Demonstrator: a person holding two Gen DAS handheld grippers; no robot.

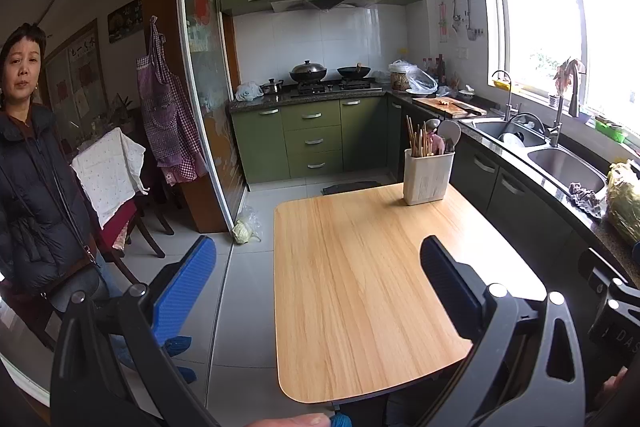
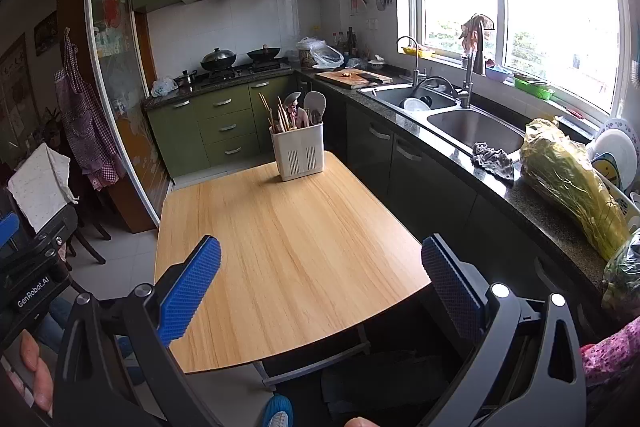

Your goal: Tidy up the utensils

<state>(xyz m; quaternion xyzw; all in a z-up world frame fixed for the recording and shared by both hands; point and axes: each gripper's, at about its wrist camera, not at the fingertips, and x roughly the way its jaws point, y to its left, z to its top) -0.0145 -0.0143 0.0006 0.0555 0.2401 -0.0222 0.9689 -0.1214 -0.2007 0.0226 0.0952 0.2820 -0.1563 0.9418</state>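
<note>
Utensil holder (image 2: pixel 297 155) w/ chopsticks (image 2: pixel 267 113) sitting on table (image 2: pixel 288 251); left gripper (image 1: pixel 320 275), right gripper (image 2: pixel 320 275) hovering, both released

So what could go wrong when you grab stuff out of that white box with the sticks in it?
The tall white plastic utensil holder stands near the far edge of the light wooden table, so a hard tug might tip it or push it off. The wooden chopsticks and the spoons are packed together, so pulling one could drag out others. Both grippers, left and right, are open and far from it.
</note>
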